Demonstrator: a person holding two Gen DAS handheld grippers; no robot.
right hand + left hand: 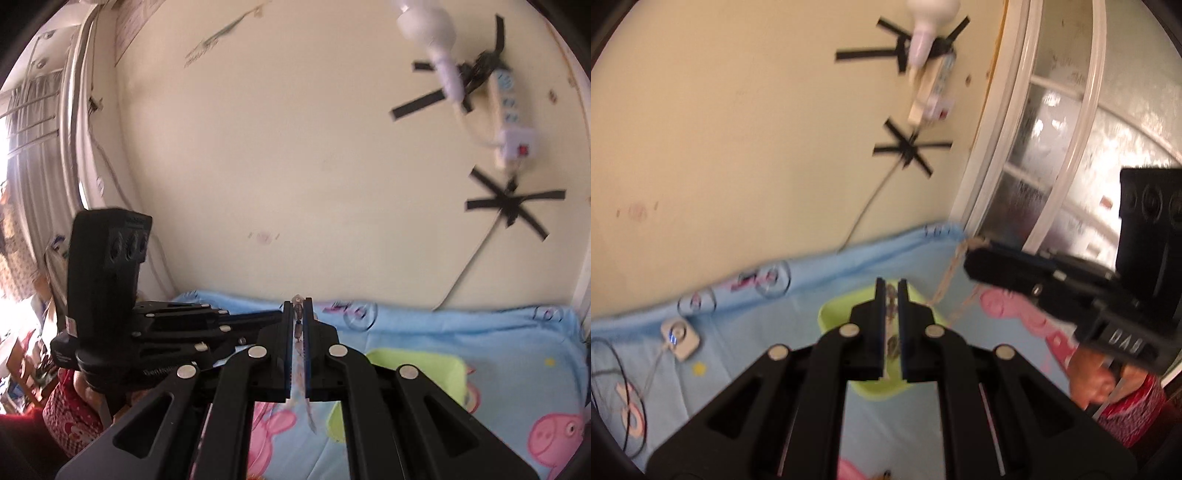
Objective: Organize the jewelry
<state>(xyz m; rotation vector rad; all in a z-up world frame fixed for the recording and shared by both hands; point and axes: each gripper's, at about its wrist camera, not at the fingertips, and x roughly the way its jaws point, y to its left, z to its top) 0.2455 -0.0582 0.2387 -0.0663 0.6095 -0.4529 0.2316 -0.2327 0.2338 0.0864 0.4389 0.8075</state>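
A lime green tray (834, 314) sits on the blue cartoon cloth; it also shows in the right wrist view (424, 365). My left gripper (892, 291) hangs over the tray, its jaws nearly shut around a beaded piece of jewelry (892, 343). My right gripper (298, 306) is shut on a beaded chain (297, 328), held above the cloth. In the left wrist view the right gripper (975, 264) is at the right, with a pale chain (947, 288) hanging from its tip down toward the tray.
A cream wall stands just behind the cloth, with a power strip (932, 92) taped to it and a cord (871, 199) running down. A small white device (681, 338) and black wire (631, 391) lie at the cloth's left. A window frame (997, 147) is at the right.
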